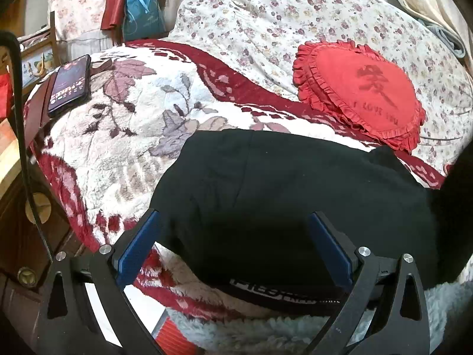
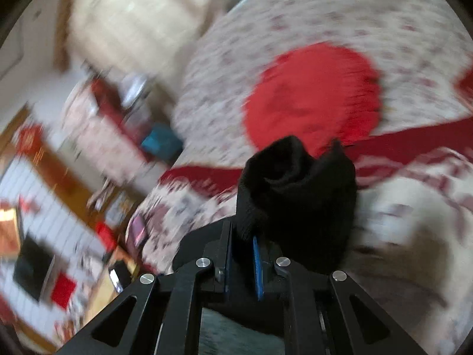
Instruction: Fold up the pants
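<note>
The black pants [image 1: 280,204] lie partly folded on the fleece blanket [image 1: 124,148] on the bed, waistband with white lettering toward me. My left gripper [image 1: 236,236] is open, its blue pads [image 1: 139,245] spread over the near edge of the pants, holding nothing. In the blurred right wrist view, my right gripper [image 2: 242,254] is shut on a bunched end of the black pants [image 2: 295,189] and holds it lifted above the bed.
A red heart-shaped cushion [image 1: 360,94] lies on the floral quilt [image 1: 266,20] behind the pants. A phone [image 1: 71,82] lies at the blanket's left edge. A black cable [image 1: 20,118] hangs at the left beside wooden furniture. A blue bag [image 1: 142,14] stands at the back.
</note>
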`<action>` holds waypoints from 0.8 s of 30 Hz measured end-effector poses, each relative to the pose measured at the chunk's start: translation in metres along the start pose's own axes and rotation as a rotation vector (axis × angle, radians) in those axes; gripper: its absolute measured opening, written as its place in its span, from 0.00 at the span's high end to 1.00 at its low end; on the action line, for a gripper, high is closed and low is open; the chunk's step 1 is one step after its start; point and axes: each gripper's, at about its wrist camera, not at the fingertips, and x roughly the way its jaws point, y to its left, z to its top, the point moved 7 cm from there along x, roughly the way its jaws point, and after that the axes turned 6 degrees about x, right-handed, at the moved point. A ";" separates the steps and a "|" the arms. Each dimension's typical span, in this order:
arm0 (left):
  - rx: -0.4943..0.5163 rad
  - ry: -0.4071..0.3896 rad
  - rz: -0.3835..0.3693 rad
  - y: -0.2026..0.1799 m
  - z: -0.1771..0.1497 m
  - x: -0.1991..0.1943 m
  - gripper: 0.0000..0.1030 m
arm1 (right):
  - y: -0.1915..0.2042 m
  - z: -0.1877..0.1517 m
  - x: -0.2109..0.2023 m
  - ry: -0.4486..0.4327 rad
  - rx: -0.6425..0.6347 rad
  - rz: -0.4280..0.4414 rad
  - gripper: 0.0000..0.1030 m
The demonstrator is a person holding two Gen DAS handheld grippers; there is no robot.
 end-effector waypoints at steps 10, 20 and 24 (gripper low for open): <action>-0.016 0.019 0.020 0.006 -0.008 -0.002 0.03 | 0.061 -0.081 0.142 0.341 -0.221 0.004 0.89; 0.029 0.013 0.031 0.002 -0.006 -0.005 0.03 | 0.037 -0.119 0.171 0.450 -0.244 -0.052 0.79; 0.059 -0.057 0.005 0.003 0.009 -0.020 0.03 | 0.039 -0.100 0.128 0.392 -0.120 0.081 0.79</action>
